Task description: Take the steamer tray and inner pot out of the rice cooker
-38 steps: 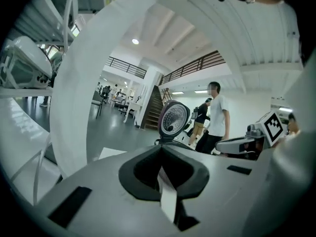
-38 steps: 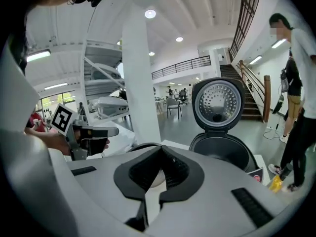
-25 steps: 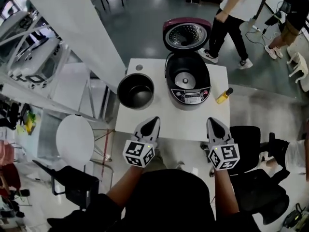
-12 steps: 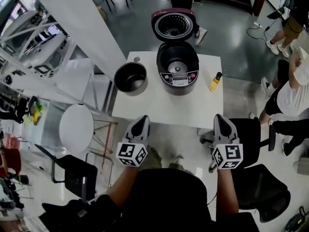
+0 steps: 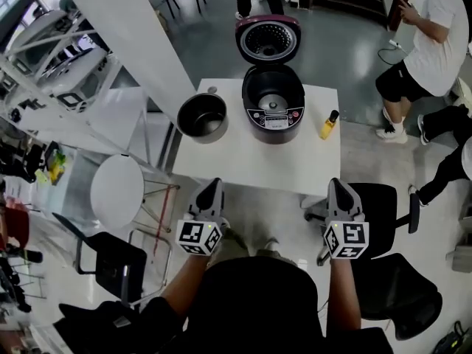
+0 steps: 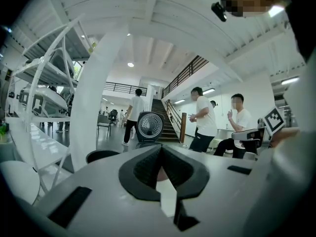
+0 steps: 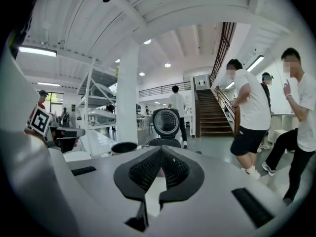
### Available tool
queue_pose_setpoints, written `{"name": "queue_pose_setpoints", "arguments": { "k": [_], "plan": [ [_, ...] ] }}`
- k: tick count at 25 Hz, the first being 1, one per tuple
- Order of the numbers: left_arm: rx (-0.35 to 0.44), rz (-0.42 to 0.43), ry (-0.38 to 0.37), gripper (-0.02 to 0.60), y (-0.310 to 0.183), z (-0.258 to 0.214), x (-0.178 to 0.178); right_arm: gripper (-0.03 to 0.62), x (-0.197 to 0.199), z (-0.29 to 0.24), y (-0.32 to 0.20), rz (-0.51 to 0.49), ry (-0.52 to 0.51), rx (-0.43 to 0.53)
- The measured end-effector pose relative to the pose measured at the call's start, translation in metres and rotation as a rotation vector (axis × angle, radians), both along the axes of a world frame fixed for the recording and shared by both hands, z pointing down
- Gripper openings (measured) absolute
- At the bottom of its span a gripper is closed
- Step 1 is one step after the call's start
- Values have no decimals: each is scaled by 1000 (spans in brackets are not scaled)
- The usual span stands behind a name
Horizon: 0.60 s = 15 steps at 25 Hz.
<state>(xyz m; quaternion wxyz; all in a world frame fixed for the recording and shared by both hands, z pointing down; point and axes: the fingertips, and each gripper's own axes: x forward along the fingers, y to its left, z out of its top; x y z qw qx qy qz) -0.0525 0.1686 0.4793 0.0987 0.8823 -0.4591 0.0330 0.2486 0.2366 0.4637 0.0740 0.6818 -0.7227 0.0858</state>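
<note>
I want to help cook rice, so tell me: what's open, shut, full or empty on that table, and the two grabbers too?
Rice cooker: lid up, no pot inside.
Pot: out on the table, upright, empty.
Bottle: standing, cap on.
Left gripper: shut, holding nothing.
Right gripper: shut, holding nothing.

One rice cooker (image 5: 273,118), one inner pot (image 5: 202,118), one yellow bottle (image 5: 327,125), one white table (image 5: 258,169)
</note>
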Motion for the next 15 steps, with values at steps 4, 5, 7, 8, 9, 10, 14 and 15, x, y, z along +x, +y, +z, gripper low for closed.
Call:
{"name": "queue_pose_setpoints", "arguments": {
  "k": [4, 5, 7, 8, 9, 10, 14, 15],
  "plan": [
    [-26, -15, 14, 5, 2, 7, -7, 0, -3, 0, 1, 3, 19, -4],
    [-27, -18, 13, 5, 1, 7, -7, 0, -3, 0, 1, 5, 20, -3],
    [-23, -23, 6, 5, 0, 5, -7, 0, -3, -1, 0, 8, 24, 0],
    [-21, -25, 6, 5, -1, 3, -6, -2, -2, -2, -1, 9, 28, 2],
    [-19, -26, 10, 5, -2, 0, -5, -2, 0, -3, -1, 12, 31, 5],
    [-15, -26, 13, 5, -3, -2, -4, -2, 2, -4, -1, 17, 34, 10],
    [-5, -38, 33, 5, -4, -6, -7, -2, 3, -3, -2, 12, 35, 15],
    [-8, -45, 46, 5, -3, -7, -9, -2, 1, -1, -2, -1, 32, 9]
  ]
}}
